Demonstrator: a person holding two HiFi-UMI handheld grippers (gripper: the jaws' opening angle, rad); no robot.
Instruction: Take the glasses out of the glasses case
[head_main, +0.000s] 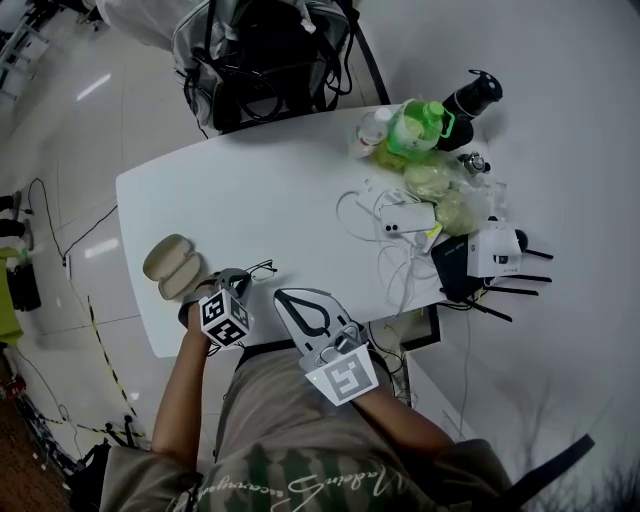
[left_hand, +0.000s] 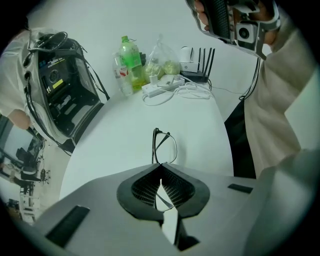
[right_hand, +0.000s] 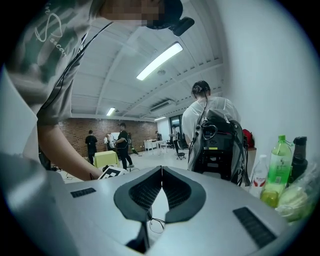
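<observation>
The white table (head_main: 260, 200) is carrying the opened glasses case (head_main: 172, 267) at its near left corner, seemingly empty. The right gripper (right_hand: 161, 171) is idling nearby, jaws pressed together on nothing. The left gripper (left_hand: 160, 167) is pinching the glasses (left_hand: 166, 148) by a temple, holding them by the near edge, clear of the case.

The glasses case (head_main: 172, 266) lies at the table's (head_main: 270, 190) lower-left edge, glasses (head_main: 258, 270) just right. Bottles (head_main: 420, 125) crowd the upper right.
</observation>
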